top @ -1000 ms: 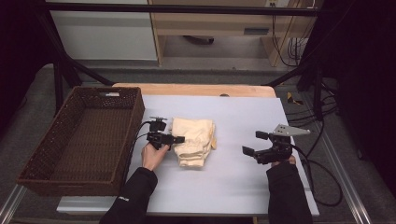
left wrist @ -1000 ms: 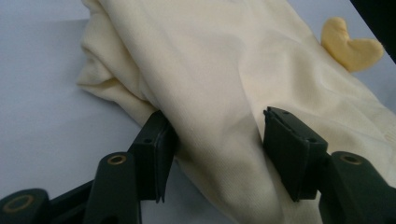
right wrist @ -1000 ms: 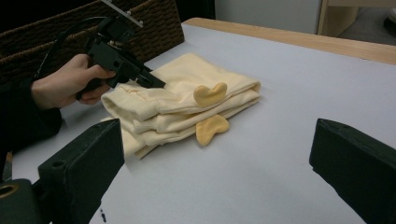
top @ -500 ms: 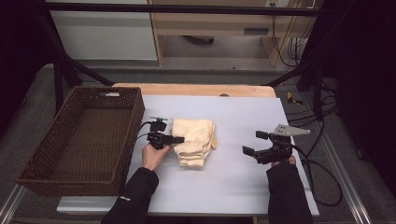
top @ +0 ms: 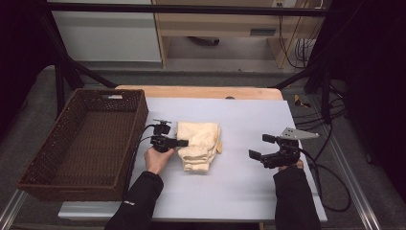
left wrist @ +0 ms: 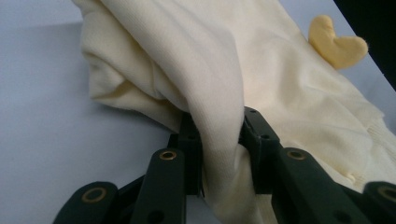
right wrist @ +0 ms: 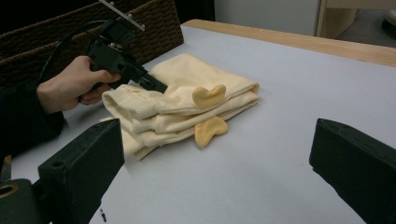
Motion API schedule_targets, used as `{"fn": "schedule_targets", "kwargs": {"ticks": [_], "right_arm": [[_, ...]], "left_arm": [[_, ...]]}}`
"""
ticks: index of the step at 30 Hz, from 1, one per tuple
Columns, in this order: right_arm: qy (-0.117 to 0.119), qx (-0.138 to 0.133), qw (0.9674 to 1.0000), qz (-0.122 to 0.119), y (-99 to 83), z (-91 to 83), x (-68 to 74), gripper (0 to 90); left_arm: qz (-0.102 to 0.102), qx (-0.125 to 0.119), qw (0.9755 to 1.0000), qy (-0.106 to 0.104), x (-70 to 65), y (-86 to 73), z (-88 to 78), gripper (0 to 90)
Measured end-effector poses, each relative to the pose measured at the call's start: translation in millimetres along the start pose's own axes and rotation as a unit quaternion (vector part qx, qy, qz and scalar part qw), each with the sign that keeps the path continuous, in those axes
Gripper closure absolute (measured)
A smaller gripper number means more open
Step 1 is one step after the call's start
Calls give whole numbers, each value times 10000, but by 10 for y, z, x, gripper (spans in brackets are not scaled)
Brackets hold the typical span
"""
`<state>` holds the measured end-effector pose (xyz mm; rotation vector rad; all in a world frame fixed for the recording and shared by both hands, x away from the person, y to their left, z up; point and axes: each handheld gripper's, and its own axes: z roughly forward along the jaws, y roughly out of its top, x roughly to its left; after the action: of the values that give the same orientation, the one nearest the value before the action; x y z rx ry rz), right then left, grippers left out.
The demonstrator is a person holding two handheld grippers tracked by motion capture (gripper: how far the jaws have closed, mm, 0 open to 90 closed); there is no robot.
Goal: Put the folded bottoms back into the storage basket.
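Left gripper (top: 184,143) sits mid-frame in the high view, just left of the folded cream garment (top: 198,146), jaws pointing right into its near edge. They have just been closing, and the left gripper view shows the result: both black jaws pressed onto a bunched fold of the cream fabric (left wrist: 219,140), cloth squeezed tight between them. So it is clamped on the garment.

Garment lies on the pale table (top: 239,191), centre of the high view, a little left of the midline. It is a folded stack with several layers showing along the edge in the right gripper view (right wrist: 187,102). Two small yellow heart-like patches (right wrist: 208,95) sit on its side facing the right gripper; one also shows at the upper right of the left gripper view (left wrist: 337,44).

Right gripper (top: 261,147) is at centre-right of the high view, well apart from the garment, jaws pointing left towards it. Jaws stand wide, nothing between them; in the right gripper view they frame the lower left and lower right corners with bare table between.

Brown wicker basket (top: 57,177) is at the left of the high view, just beside the left hand (top: 158,159). A wooden board edge (top: 201,91) runs along the far side of the table.
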<state>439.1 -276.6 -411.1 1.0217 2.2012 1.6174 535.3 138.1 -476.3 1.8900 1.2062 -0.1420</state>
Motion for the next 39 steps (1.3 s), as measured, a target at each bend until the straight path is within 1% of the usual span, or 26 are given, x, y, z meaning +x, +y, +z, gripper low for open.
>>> {"fn": "schedule_targets", "kwargs": {"ticks": [7,16,20,25,30,39], "right_arm": [[-1,-3,10000,-2,0,-2,-1,33],[0,-10,10000,-6,0,-5,-2,33],[0,-11,10000,2,0,-4,-1,33],[7,-12,10000,-2,1,-6,-1,33],[8,-12,10000,4,1,-6,0,33],[8,-16,10000,6,1,-7,0,33]], "left_arm": [[157,-121,9998,22,-58,21,-42,721],[186,-171,9997,-47,-103,43,-78,721],[238,-196,9995,-37,-142,60,-98,723],[243,-237,9994,-86,-189,82,-129,724],[312,-247,9992,-90,-235,99,-149,728],[423,-341,9982,-235,-327,143,-204,735]]}}
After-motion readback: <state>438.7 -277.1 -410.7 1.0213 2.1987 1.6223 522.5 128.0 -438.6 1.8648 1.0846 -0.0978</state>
